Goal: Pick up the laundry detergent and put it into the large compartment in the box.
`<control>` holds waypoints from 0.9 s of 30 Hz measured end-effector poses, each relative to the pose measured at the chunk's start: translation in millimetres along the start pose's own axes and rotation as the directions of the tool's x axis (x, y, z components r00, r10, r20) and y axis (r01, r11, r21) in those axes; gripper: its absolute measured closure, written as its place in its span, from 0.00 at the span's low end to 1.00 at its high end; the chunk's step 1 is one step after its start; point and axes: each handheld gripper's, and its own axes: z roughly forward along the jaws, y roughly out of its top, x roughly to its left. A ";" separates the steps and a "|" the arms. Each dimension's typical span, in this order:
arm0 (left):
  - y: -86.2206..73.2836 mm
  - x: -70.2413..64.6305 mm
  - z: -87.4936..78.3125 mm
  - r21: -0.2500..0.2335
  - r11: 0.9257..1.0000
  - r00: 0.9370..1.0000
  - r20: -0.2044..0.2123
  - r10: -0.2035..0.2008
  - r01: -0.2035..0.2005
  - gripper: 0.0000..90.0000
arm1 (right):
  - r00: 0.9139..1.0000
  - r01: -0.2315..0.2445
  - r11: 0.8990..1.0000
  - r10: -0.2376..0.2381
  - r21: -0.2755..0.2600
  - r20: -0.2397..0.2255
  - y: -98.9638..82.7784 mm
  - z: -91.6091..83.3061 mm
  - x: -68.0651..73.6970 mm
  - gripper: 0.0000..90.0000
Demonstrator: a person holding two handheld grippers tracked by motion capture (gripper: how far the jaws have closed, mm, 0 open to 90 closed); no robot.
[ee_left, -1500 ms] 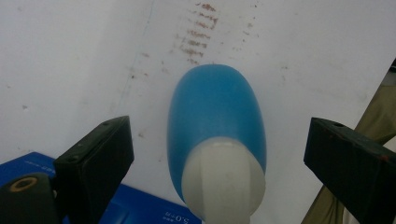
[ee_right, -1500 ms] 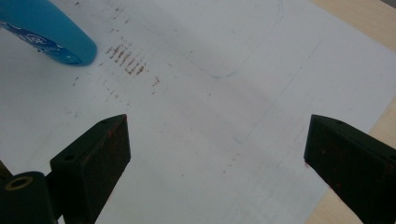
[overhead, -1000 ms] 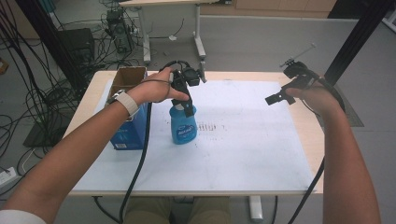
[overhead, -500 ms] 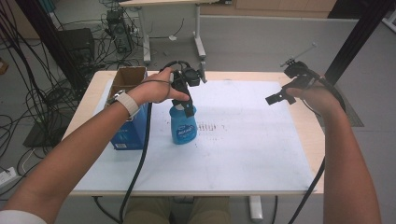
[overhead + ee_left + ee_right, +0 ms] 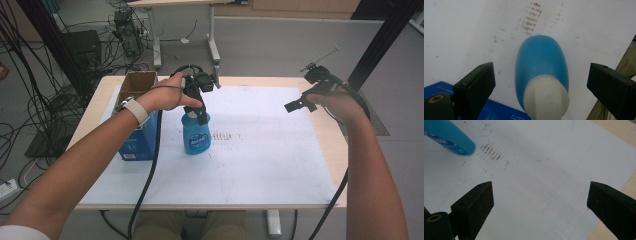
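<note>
Both forearms reach forward over the table. The left gripper [image 5: 200,102] points straight down, jaws wide apart. The right gripper [image 5: 305,97] hovers near the far right corner, jaws spread.

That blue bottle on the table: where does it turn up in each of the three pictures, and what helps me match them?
High view: the blue bottle stands left of centre, under the left gripper.
Left gripper view: seen from above, its white cap low between the open jaws.
Right gripper view: its base at the top left corner.
Shared landmark: the brown smudged marks on the white sheet beside it.
</note>
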 end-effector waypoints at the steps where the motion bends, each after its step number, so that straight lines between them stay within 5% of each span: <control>1: 0.0 0.0 0.1 0.001 1.000 1.000 0.000 -0.001 0.001 0.09 | 1.000 0.000 1.000 0.000 0.000 0.000 0.0 0.0 0.0 0.08; 27: -1.9 1.5 3.2 -0.004 1.000 1.000 0.004 -0.005 0.005 0.10 | 1.000 -0.002 1.000 0.002 0.003 -0.003 0.7 2.8 -0.7 0.08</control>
